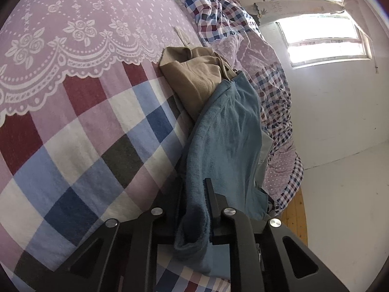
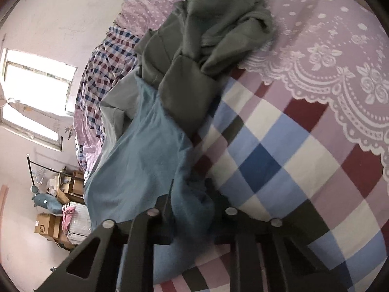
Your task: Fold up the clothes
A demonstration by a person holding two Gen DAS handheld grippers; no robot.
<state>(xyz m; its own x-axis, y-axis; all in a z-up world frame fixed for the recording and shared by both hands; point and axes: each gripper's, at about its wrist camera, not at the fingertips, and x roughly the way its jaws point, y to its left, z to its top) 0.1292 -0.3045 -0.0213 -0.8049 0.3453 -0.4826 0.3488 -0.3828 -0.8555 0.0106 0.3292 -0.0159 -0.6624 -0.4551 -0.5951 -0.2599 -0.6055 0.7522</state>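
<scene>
A blue fleece garment point(image 1: 226, 131) hangs stretched above the bed, with my left gripper point(image 1: 194, 194) shut on one bunched edge of it. In the right wrist view the same blue garment point(image 2: 143, 155) runs up from my right gripper point(image 2: 189, 194), which is shut on another bunched edge. Beyond it a tan garment point(image 1: 192, 77) lies crumpled on the bed; the right wrist view shows it as a grey-green heap point(image 2: 206, 39), partly under the blue cloth.
The bed carries a checked and lace-print purple cover point(image 1: 80, 112). A rumpled checked quilt point(image 1: 274, 92) lies along the far side. A window point(image 1: 323, 41), white wall and wooden floor point(image 1: 295, 216) lie beyond. Cardboard boxes point(image 2: 48, 226) and a clothes rack stand by the wall.
</scene>
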